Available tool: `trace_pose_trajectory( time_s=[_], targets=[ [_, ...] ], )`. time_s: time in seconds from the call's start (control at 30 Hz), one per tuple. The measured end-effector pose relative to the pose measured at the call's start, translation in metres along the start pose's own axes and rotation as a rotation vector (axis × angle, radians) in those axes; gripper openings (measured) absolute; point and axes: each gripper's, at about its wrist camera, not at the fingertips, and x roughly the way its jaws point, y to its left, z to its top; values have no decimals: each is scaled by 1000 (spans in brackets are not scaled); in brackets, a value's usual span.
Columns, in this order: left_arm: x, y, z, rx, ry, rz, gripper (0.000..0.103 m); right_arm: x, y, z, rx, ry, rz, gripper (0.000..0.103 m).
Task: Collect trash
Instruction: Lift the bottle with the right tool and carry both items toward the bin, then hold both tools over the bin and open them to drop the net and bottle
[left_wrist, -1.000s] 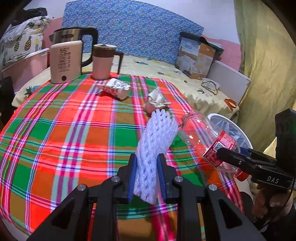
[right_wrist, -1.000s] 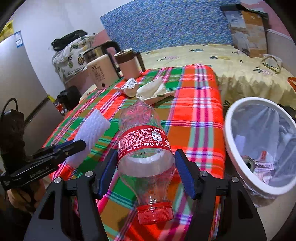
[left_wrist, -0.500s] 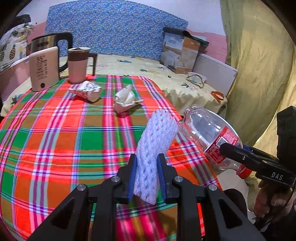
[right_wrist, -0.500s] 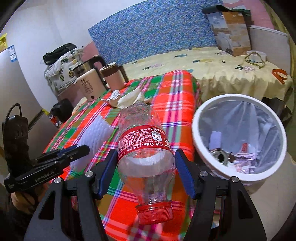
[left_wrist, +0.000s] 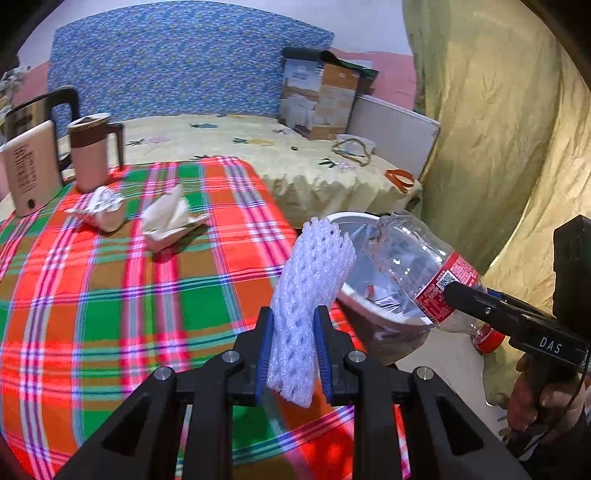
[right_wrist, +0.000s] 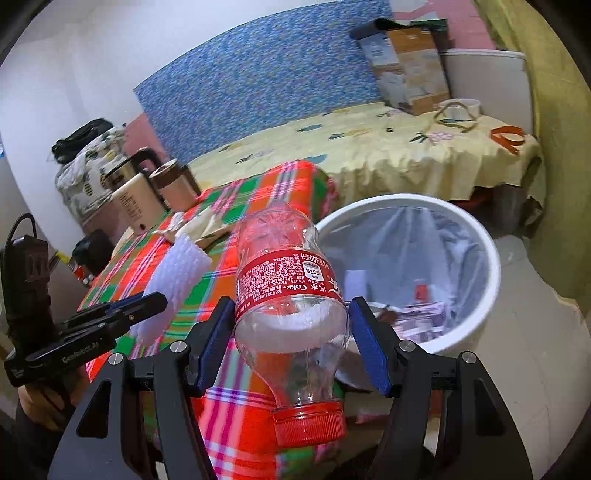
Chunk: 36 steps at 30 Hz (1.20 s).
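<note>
While both hands carry a load toward the bin (right_wrist: 476, 236), the left gripper (left_wrist: 293, 350) has its fingers closed to a narrow gap on a white foam net sleeve (left_wrist: 310, 280), and the right gripper (right_wrist: 291, 341) has its fingers spread wide and pressed against the sides of a clear plastic bottle (right_wrist: 288, 295), held with its red cap (right_wrist: 310, 424) nearest the camera. The bottle sits above the table (left_wrist: 110, 295) edge, beside the bin rim and not yet over the opening; the foam sleeve is above the table's near corner, just beside the bottle. Two crumpled wrappers (left_wrist: 98, 208) (left_wrist: 171, 219) remain on the plaid cloth, near a kettle (left_wrist: 33, 162) and a mug (left_wrist: 92, 151), so the task appears partly done. Risk: the bottle is smooth and rounded and is gripped on its tapering shoulder, so it could slide out and fall to the floor if released short of the rim. The foam sleeve is light and springy and may cling to a pad or bounce off the rim. The two loads travel close together and could collide. The bin's base and the far table edge are out of view, the bin contents are blurred, and the label print is unreadable.
</note>
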Motion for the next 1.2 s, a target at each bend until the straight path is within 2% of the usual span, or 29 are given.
trace_pose_trajectory(
  time_s=[0.6, 1.1, 1.2],
  targets=[
    [60, -61, 26, 105, 56, -83, 23, -5, -55, -2, 100, -5, -117, 65],
    [103, -76, 41, 126, 102, -107, 25, 13, -69, 6, 93, 38, -182, 65],
    [107, -77, 43, 121, 104, -113, 28, 17, -70, 7, 86, 51, -186, 65]
  ],
)
